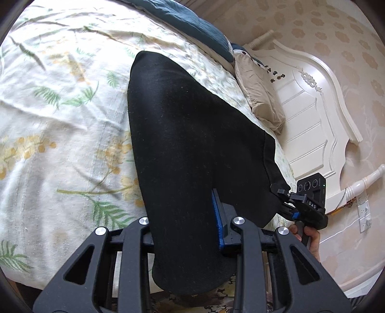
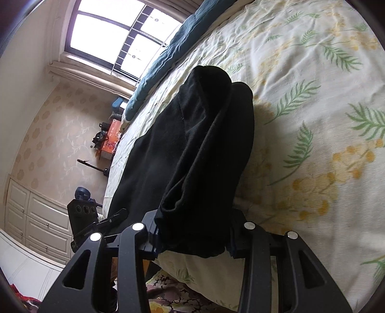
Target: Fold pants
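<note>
Left wrist view: left hand-held gripper is clamped on the near edge of the black pants, cloth bunched btwn its fingers, blue pad showing on the right finger. Pants stretch away from it over the bed, which has a floral cover w/ green fronds and yellow blooms. At right, the right hand-held gripper pinches the other near corner of the pants; a hand grips its handle. Beyond: beige pillow, teal blanket, white headboard, patterned wallpaper.

Right wrist view: right hand-held gripper is clamped on a thick fold of the black pants, cloth filling the gap btwn the fingers. Pants lie doubled in a long roll running away across the bed, a flatter part spreading left to the bed edge. Left hand-held gripper is low left at the pants' edge; can't tell its jaw state from here. Background: window, teal blanket, white cabinet, orange box.
</note>
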The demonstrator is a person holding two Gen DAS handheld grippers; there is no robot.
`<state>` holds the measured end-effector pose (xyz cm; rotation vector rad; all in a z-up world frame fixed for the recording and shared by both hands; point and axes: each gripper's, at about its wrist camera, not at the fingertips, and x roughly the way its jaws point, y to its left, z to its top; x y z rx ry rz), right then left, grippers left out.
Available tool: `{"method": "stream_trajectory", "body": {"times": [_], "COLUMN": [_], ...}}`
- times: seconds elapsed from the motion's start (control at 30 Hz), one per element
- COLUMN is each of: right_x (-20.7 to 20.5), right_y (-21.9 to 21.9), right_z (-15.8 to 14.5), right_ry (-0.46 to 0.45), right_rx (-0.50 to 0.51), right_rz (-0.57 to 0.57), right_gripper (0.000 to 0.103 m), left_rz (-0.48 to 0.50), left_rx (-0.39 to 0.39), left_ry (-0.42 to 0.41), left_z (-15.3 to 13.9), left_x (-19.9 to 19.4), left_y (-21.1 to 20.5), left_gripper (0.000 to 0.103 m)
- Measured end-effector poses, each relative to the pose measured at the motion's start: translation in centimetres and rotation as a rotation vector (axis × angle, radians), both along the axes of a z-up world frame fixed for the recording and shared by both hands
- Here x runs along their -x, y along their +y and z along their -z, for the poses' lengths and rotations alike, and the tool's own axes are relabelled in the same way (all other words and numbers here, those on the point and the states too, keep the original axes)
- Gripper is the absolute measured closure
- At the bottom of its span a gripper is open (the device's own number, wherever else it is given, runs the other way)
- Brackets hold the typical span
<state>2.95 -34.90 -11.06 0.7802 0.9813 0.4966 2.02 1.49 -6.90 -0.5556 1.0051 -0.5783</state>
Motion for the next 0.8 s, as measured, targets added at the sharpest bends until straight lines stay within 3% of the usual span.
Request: {"method": "stream_trajectory", "body": {"times": [0.3,0.4,0.47,0.67,0.8], "right_x": [0.6,0.7,0.9,1.5,-0.4], "right_y": [-0.6,-0.7,-0.9,-2.3,-3.9], "right_z": [0.8,1.1,1.1,-0.8,-0.9], "right_ry": [0.016,0.016,0.018,-0.019,-0.029], "right_rx": [-0.032,-0.061,-0.071,-0.003,-0.048], "right_rz": [0.012,0.024,0.026,0.046,0.058], "right_gripper": [0.063,0.061,0.054,0.039,0.034], "left_rz": [0.021,0.030,0.010,-0.027,-0.019], "left_rx": [0.014,0.010,-0.008,-0.030,0.024], "left_ry": [-0.007,-0.021,-0.041,-0.122,-0.097], "left_z": [0.4,0.5,0.5,-0.4,0.0], "left_x": [-0.1,-0.1,0.2,1.1,-1.1], "left_y": [0.0,-0.1,0.3,2.6,3.9], "left_gripper": [0.072,0.057,0.031,0.015,0.013]}}
